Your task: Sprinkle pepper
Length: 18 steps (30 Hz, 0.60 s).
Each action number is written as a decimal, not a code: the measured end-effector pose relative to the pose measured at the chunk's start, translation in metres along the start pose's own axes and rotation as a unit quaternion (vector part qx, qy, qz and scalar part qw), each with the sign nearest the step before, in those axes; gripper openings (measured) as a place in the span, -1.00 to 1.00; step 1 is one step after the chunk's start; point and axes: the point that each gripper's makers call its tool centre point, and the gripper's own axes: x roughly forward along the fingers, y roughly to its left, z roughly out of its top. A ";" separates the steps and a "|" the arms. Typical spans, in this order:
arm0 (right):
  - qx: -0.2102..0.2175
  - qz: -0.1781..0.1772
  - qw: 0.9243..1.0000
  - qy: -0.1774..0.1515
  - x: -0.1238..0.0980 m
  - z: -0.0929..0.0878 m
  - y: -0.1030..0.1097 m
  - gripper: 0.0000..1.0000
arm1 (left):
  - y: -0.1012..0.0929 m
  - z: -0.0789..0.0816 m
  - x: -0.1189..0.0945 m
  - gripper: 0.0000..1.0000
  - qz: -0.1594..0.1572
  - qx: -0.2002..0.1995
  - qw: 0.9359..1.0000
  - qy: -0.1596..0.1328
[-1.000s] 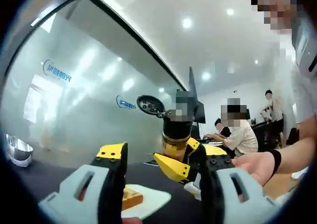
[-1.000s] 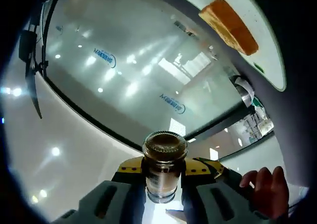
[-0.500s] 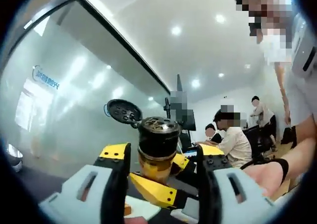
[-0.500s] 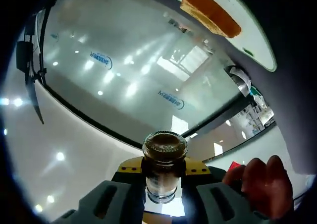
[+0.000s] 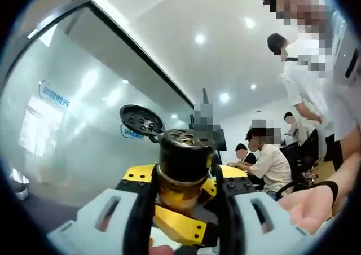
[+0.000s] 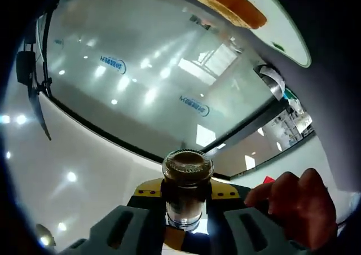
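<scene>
Gripping the pepper shaker (image 6: 187,190) — right claw (image 6: 186,224); left claw (image 5: 183,221) wide around it, lid (image 5: 141,121) flipped back.

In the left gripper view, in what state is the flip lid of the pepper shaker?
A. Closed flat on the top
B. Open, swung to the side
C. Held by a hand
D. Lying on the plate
B: the round lid stands swung aside from the shaker, baring its holed top.
</scene>
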 end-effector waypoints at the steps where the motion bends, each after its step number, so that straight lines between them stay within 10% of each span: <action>1: -0.001 0.000 1.000 -0.001 -0.001 -0.001 0.001 -0.57 | -0.002 0.000 0.000 -0.36 0.000 0.001 1.000 0.002; 18: 0.013 0.013 1.000 -0.006 0.001 -0.001 -0.002 -0.56 | 0.004 0.002 0.000 -0.60 0.003 0.043 0.999 0.030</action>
